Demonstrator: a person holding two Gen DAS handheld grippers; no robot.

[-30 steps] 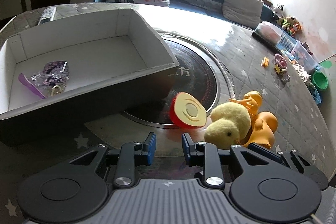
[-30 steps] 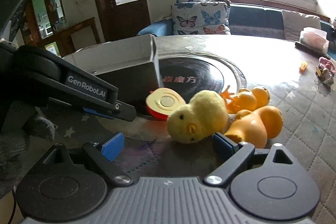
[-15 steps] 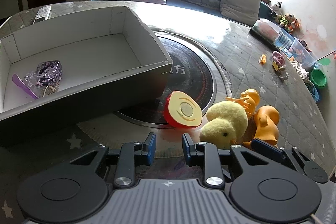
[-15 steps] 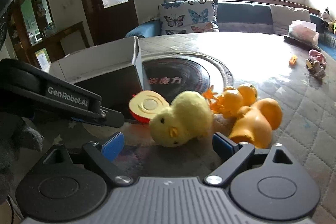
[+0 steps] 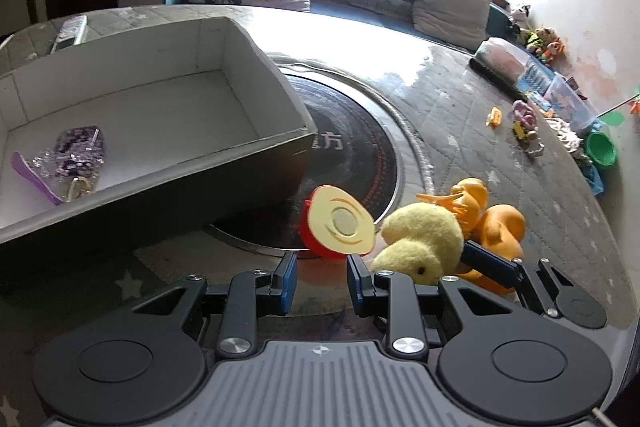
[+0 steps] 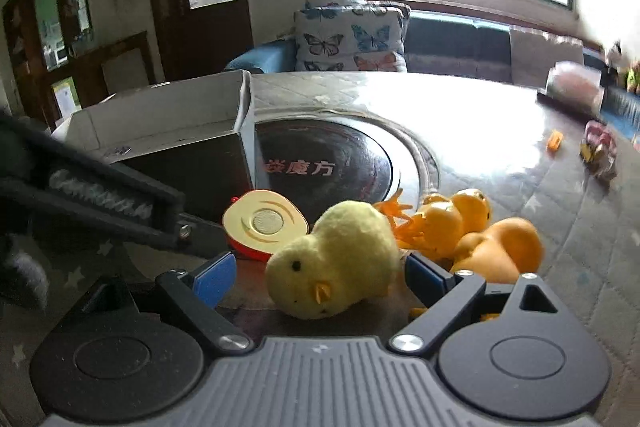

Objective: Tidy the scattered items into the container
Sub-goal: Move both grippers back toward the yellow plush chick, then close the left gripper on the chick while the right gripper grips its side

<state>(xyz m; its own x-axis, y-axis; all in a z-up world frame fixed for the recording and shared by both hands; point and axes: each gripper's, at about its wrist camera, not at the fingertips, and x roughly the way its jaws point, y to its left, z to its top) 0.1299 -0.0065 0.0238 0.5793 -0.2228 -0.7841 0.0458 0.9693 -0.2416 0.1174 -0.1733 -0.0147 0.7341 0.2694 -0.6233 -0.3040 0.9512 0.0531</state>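
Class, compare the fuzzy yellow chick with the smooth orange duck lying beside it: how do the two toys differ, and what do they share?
The plush chick is pale yellow; the orange rubber duck is deep orange. The plush chick looks fuzzy and soft, the orange rubber duck smooth and shiny. The plush chick sits between the open fingers of the right gripper; the orange rubber duck lies outside them. Both are bird toys, still on the table, not in the box.

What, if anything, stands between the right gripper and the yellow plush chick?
Nothing visible does. The right gripper is open, and the plush chick already lies in the gap between its blue fingertips. The halved toy apple sits behind and to the left, and the orange ducks to the right, none in the approach line.
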